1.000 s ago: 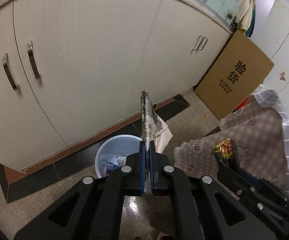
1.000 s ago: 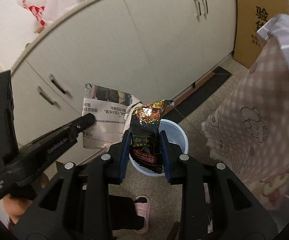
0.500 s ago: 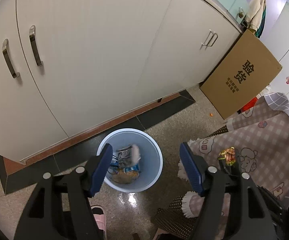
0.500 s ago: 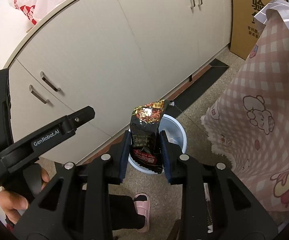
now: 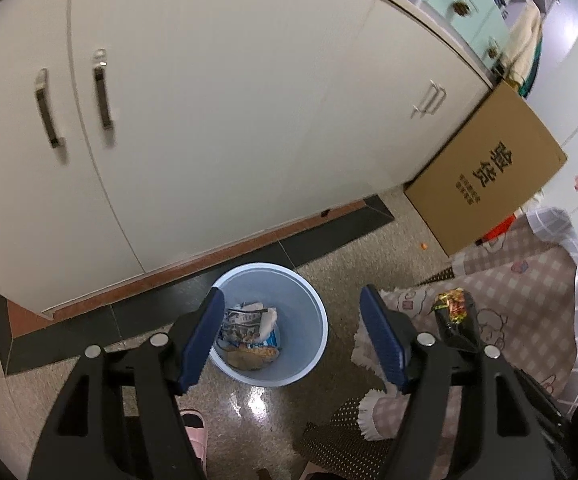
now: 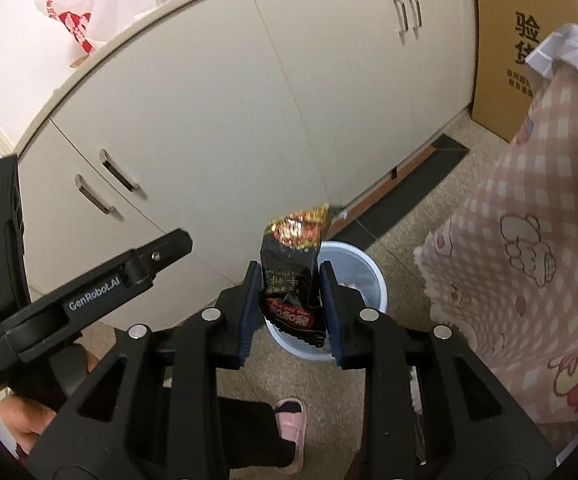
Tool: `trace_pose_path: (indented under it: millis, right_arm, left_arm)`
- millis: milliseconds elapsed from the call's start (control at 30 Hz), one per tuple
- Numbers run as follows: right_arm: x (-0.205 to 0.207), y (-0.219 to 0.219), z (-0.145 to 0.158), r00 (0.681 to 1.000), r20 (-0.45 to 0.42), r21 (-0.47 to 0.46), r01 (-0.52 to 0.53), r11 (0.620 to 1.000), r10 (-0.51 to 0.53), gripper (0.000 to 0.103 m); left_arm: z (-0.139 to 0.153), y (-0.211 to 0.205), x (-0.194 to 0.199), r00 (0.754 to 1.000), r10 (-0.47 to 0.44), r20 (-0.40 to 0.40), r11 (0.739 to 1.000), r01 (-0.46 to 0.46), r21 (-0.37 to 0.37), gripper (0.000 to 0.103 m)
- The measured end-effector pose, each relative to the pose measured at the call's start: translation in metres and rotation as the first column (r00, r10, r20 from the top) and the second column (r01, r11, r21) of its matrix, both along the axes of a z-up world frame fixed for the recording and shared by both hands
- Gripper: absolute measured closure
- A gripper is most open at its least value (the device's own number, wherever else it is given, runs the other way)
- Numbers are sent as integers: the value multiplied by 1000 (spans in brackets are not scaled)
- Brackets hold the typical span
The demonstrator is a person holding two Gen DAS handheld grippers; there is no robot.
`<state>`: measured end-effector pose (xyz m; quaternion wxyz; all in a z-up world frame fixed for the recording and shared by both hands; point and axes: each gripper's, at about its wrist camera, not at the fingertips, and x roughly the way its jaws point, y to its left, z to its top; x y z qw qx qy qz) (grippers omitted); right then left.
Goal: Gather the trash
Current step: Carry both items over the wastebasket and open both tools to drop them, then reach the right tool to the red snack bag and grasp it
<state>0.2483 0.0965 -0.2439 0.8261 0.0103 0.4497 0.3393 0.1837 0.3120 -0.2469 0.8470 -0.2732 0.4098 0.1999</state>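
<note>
A pale blue bin stands on the floor by the cabinets. A folded newspaper lies inside it on top of other wrappers. My left gripper hovers above the bin, open, with nothing between its blue pads. My right gripper is shut on a black and red snack packet, held upright over the near side of the bin. The same packet shows at the right of the left wrist view. One left finger reaches in from the left of the right wrist view.
Cream cabinets run behind the bin. A cardboard box leans at their right end. A pink checked cloth hangs close on the right. A pink slipper is on the floor below, and a plastic bag sits on the cabinet top.
My left gripper opened and let go of the folded newspaper, which dropped into the bin. The left view shifted slightly. The right gripper kept still with the packet.
</note>
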Motion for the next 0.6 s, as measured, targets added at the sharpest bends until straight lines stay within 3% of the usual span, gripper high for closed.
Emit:
trace_pose_path:
  millis: [67,133,233,600]
  right_arm:
    - [1,4,5,1000,21,24,-4,1000,4,70]
    - [3,7,11,999,49,44,0,999,-2,57]
    - [5,12,19,997,83,64,2,998,-8,48]
    - [-8,-2,41,992,120,61,27,998,-35,45]
  left_arm:
    - [5,5,-5,999,31,16,1000,-31,2,32]
    - [11,10,-11,997,73,33,997,-73,11,29]
    - [17,18,-17,993,105,56,994,-106,8,29]
    - [32,12,-21,991,103,85,995,-102,-15,29]
